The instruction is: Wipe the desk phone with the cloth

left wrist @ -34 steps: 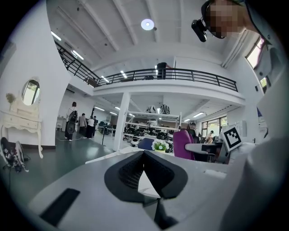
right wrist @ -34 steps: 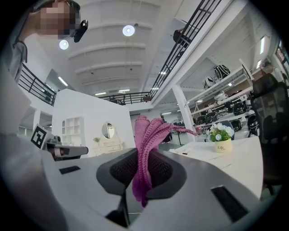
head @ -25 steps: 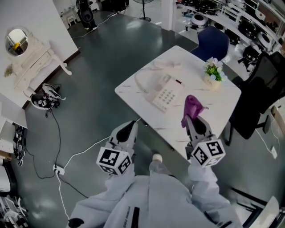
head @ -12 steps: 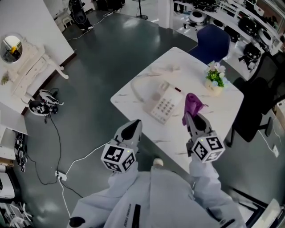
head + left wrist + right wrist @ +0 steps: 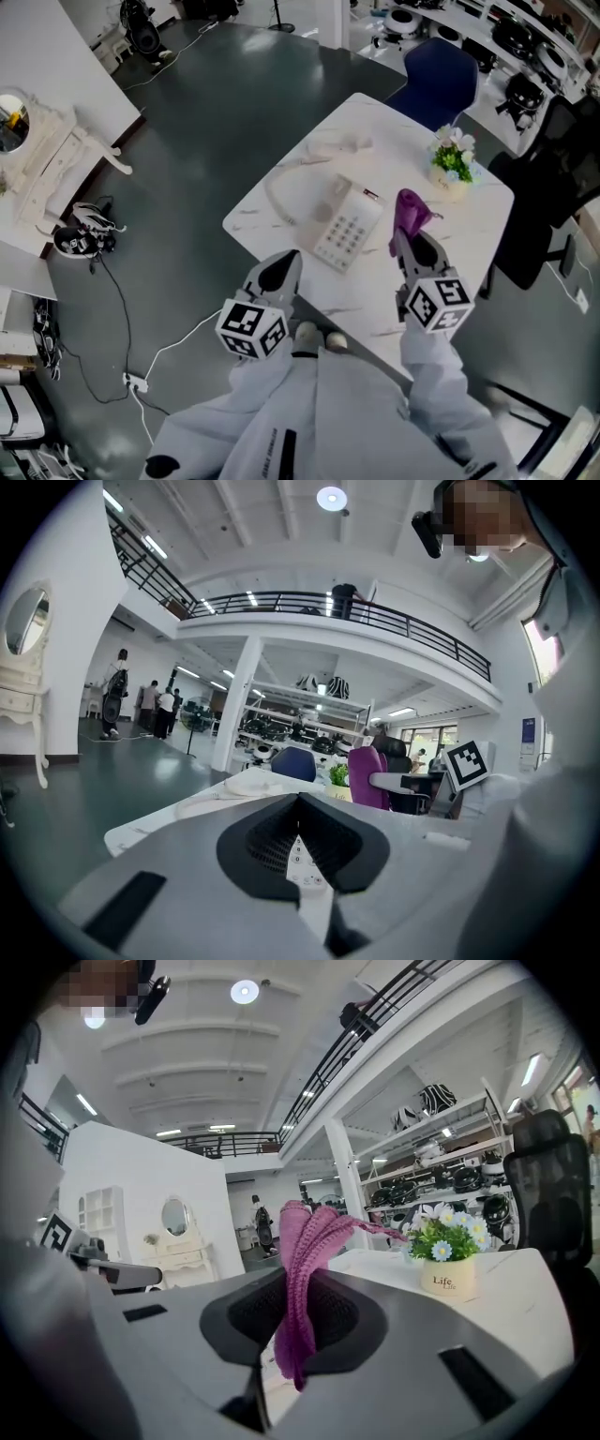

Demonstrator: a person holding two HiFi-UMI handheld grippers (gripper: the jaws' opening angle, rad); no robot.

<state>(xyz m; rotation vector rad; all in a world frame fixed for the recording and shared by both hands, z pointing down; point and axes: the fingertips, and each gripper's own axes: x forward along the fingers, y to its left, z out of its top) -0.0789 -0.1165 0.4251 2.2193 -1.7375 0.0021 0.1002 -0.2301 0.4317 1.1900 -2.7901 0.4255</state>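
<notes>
Head view shows a white table (image 5: 469,234) with a desk phone (image 5: 349,225) lying near its middle, keypad up and toward the person, and a loose white cord (image 5: 275,201) looping off its left side. The phone is untouched; neither gripper nor cloth is in contact with it. The right gripper (image 5: 411,240) hangs over the table just beside the phone's right edge, with a purple cloth (image 5: 410,208) standing up out of its tip. The right gripper view confirms the hold: both jaws are closed tight on the cloth, which is pinched at its middle, one bunched end rising above the jaws and a shorter end hanging below them. The left gripper (image 5: 280,266) is at the table's near edge, short of the phone's near left corner. The left gripper view shows its jaws drawn together with nothing held; only a narrow slit remains, through which part of the keypad is seen. A small flower pot (image 5: 452,167) stands at the table's far right corner, well apart from the phone. A blue chair (image 5: 436,80) stands beyond the table and a black chair (image 5: 544,202) at its right side.
</notes>
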